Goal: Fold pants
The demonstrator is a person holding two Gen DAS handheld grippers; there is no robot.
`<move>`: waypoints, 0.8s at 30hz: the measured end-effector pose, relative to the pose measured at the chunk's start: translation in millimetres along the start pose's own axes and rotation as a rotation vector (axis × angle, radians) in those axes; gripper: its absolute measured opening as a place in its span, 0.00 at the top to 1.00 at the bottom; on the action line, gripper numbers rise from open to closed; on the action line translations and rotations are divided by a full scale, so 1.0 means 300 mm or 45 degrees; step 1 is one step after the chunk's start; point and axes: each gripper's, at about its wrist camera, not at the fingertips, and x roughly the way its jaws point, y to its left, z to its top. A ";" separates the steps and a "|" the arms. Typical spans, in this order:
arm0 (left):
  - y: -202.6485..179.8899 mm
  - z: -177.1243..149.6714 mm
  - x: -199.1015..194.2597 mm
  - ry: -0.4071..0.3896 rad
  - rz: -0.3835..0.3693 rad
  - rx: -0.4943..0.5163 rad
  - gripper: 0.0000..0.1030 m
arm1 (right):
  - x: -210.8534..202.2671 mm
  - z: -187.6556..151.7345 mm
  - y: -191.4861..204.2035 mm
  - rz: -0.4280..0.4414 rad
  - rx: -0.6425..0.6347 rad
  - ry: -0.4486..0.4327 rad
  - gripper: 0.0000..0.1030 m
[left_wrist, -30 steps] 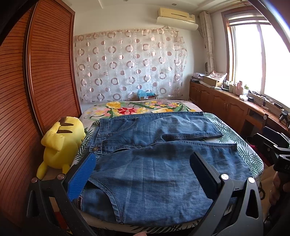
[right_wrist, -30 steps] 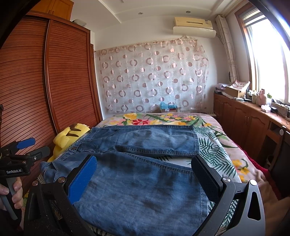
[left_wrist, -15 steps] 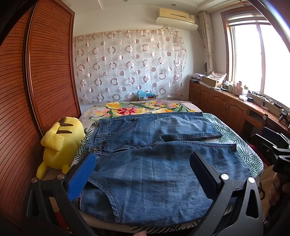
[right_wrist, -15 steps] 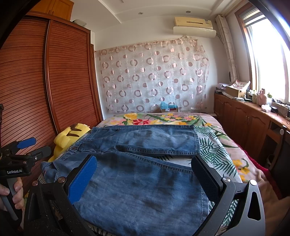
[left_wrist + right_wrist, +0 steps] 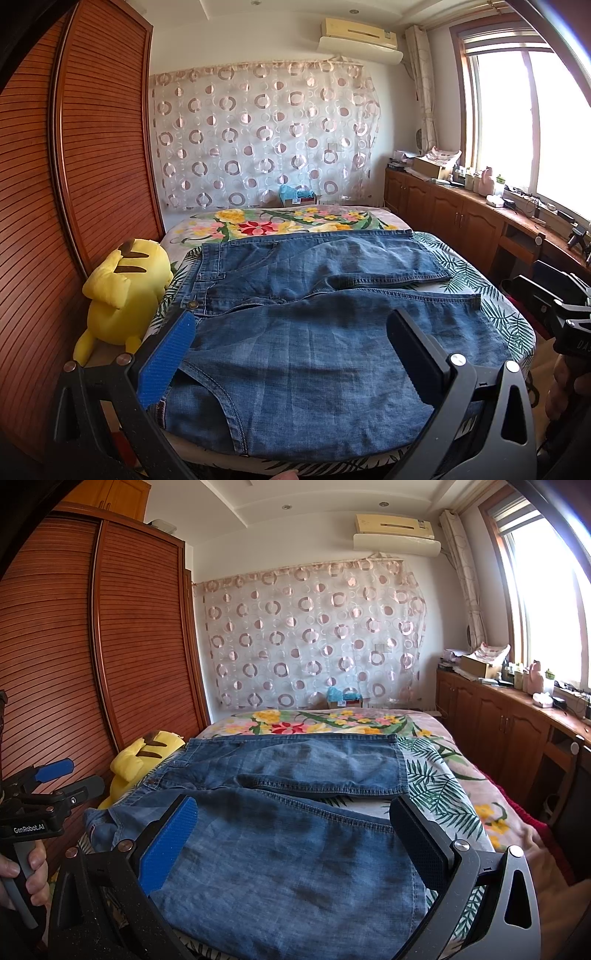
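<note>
A pair of faded blue denim pants (image 5: 317, 325) lies spread flat on the bed with the floral and leaf-print cover (image 5: 295, 223), waistband toward the yellow plush toy (image 5: 122, 291), both legs stretching away from the toy across the bed. The far leg and the near leg lie side by side with a strip of bed cover showing between their ends.

The left tongs (image 5: 291, 356) hang above the near edge of the pants, spread wide, holding nothing; the blue-padded finger (image 5: 166, 360) is on the side nearer the plush toy, the black finger (image 5: 413, 356) on the side away from it. The right tongs (image 5: 295, 845) are also spread wide and empty, over the near leg, farther from the plush toy. Whether either touches the denim cannot be told. A hand (image 5: 26, 871) grips the left tool's handle.
</note>
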 end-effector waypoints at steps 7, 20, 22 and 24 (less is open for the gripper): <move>-0.001 0.003 0.000 0.000 0.000 0.002 0.00 | 0.000 0.000 0.002 -0.001 -0.001 -0.001 0.00; -0.002 0.002 -0.002 -0.002 0.000 0.001 0.00 | 0.003 0.002 0.004 -0.002 -0.005 -0.001 0.00; -0.002 0.002 -0.002 -0.003 0.000 0.002 0.00 | 0.003 0.001 0.005 -0.002 -0.006 -0.001 0.00; -0.001 0.001 -0.002 -0.007 0.005 0.001 0.00 | 0.004 0.000 0.003 -0.002 -0.007 -0.001 0.00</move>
